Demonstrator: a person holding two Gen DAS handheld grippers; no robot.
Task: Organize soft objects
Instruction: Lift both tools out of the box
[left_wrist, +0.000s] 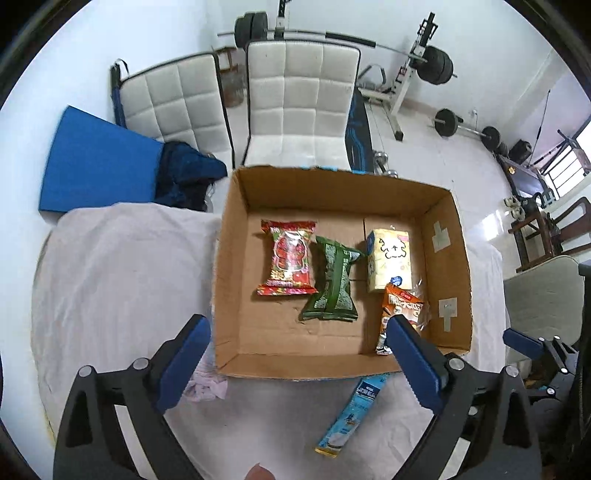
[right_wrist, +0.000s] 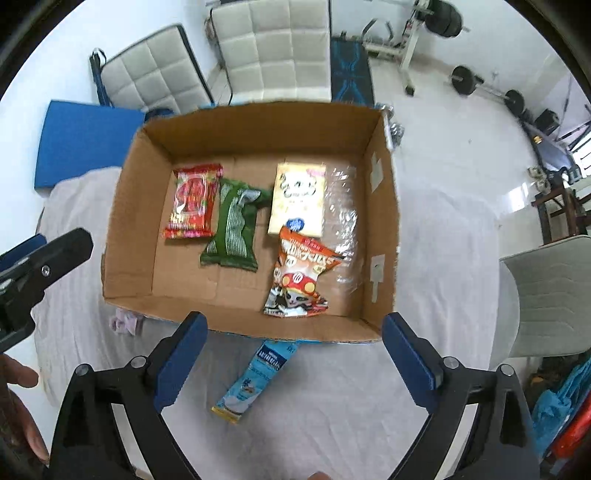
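Note:
A cardboard box (left_wrist: 236, 258) (right_wrist: 125, 229) stands on a white-covered table. In it lie a red packet (left_wrist: 290, 258) (right_wrist: 194, 201), a green packet (left_wrist: 332, 284) (right_wrist: 232, 225), a yellow tissue pack (left_wrist: 389, 260) (right_wrist: 298, 199), an orange snack bag (left_wrist: 400, 314) (right_wrist: 299, 273) and a clear plastic wrapper (right_wrist: 341, 221). A light blue packet (left_wrist: 351, 417) (right_wrist: 255, 376) lies on the cloth in front of the box. A small pink cloth (left_wrist: 207, 387) (right_wrist: 125, 321) lies at the box's near left corner. My left gripper (left_wrist: 295, 354) is open and empty over the box's near edge. My right gripper (right_wrist: 293, 350) is open and empty above the blue packet.
Two white padded chairs (left_wrist: 299, 99) (right_wrist: 273, 48) stand behind the table. A blue mat (left_wrist: 99, 162) (right_wrist: 85, 140) lies at the far left. Gym weights (left_wrist: 436, 62) stand at the back. Another chair (right_wrist: 550, 295) stands at the right. The left gripper's body (right_wrist: 33, 273) shows at the left.

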